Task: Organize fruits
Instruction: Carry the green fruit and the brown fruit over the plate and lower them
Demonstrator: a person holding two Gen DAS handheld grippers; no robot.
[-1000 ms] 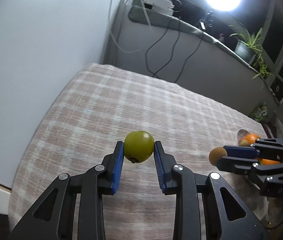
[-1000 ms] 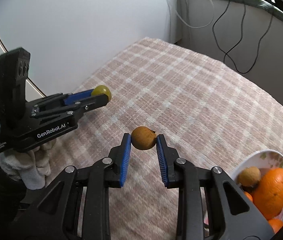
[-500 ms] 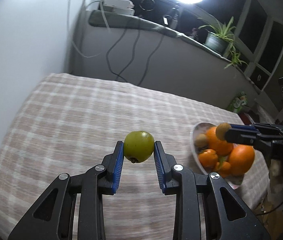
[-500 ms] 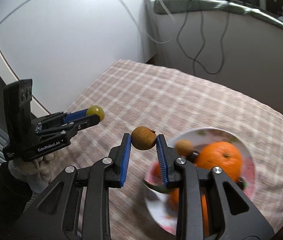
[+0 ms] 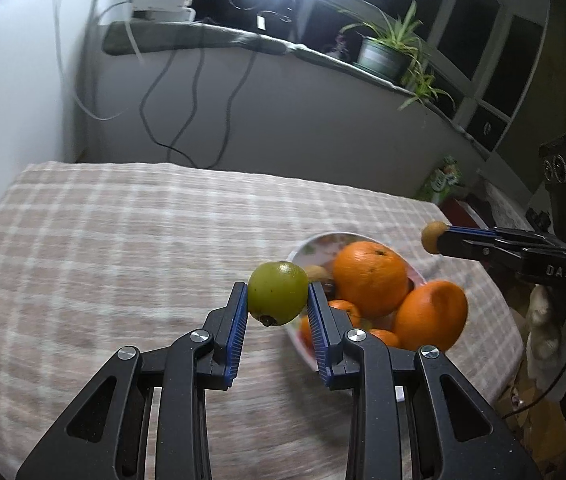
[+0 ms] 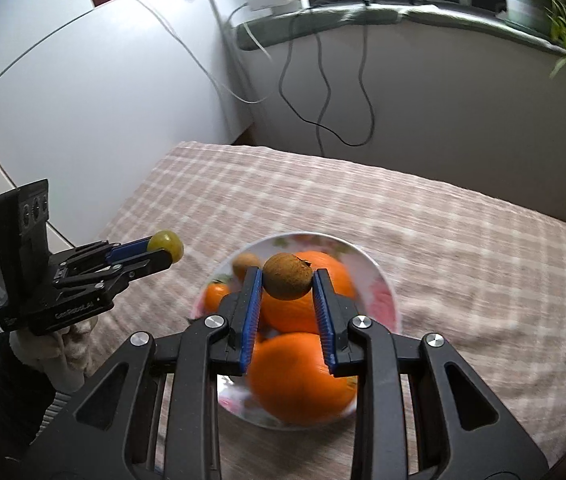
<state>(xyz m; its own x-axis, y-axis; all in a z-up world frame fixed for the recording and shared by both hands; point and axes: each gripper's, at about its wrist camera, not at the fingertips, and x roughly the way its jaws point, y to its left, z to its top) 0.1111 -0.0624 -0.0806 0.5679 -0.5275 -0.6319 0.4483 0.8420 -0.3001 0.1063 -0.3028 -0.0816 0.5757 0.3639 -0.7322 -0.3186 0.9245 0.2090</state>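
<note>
While both grippers point down at a slant over the cloth [image 5: 115, 240], each hand carries one fruit clear of the table.

Bowl [image 6: 379, 280]: stands on the checked cloth near the right edge of the table. It holds oranges [image 6: 299, 376], a few smaller orange fruits and one small brown fruit. Motion blur softens its contents, and the gripper frames cover its near rim in both views.

Left hand [image 6: 69, 346]: gloved, seen from the right wrist view, gripping its tool from below; the sleeve runs out of frame at the lower left.

Right hand [image 5: 543, 320]: only a pale gloved patch shows under the tool at the frame edge.

Left gripper [image 5: 278, 296]: pads clamped on the green fruit [image 5: 277, 293], one on each side, stem end down. The fruit sits just left of the bowl rim, above the cloth.

Right gripper [image 6: 287, 282]: pads clamped on the brown fruit [image 6: 287, 276], directly above the oranges in the bowl and not touching them.
</note>
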